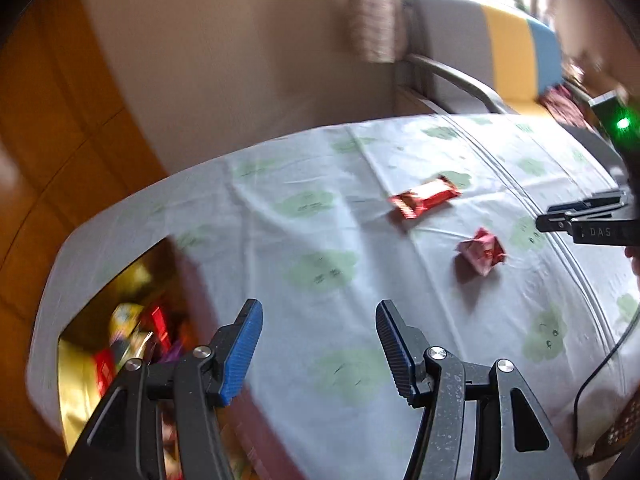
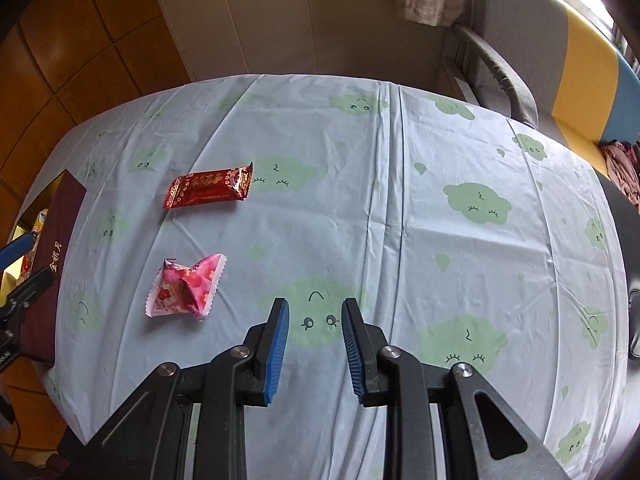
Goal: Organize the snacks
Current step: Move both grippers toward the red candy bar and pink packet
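Note:
A long red snack bar [image 2: 210,187] and a pink crumpled snack packet [image 2: 185,289] lie on the pale blue tablecloth [image 2: 400,208]. Both also show in the left wrist view: the bar [image 1: 425,196] and the packet [image 1: 482,250]. A dark red box [image 1: 100,344] with a gold lining holds several snacks at the table's left edge; its wall shows in the right wrist view [image 2: 52,248]. My left gripper [image 1: 319,308] is open and empty beside the box. My right gripper [image 2: 314,306] is open and empty, right of the pink packet.
A grey, yellow and blue sofa [image 2: 560,60] stands past the table's far right corner. A beige wall and orange wooden panels [image 2: 60,40] lie behind. The right gripper's side shows at the left wrist view's right edge [image 1: 588,220].

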The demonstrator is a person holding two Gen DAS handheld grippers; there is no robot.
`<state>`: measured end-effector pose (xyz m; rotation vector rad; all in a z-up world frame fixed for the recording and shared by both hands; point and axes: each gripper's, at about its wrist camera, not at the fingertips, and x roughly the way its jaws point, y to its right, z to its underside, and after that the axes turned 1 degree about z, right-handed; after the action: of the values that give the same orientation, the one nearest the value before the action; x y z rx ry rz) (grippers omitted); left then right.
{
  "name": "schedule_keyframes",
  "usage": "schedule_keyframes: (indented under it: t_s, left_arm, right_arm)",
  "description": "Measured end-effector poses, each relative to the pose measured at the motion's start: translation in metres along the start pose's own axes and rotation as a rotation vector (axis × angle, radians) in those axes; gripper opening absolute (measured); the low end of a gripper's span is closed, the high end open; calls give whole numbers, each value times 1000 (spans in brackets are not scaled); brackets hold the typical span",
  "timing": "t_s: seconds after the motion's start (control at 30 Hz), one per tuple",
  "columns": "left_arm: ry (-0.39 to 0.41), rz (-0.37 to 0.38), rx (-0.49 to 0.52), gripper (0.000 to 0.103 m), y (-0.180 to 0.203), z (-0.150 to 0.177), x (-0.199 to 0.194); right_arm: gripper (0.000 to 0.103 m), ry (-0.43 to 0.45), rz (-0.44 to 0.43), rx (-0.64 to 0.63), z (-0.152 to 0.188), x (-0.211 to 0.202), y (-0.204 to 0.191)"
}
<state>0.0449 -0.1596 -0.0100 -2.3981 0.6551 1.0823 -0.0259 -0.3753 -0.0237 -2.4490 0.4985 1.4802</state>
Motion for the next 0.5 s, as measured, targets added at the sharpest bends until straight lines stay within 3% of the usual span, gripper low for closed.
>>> schedule_keyframes:
  t_s: [0.5]
  left_arm:
    - [-99,132,254,60,58,-85,104]
  right_arm:
    - [28,-22,-13,24,-3,1,5]
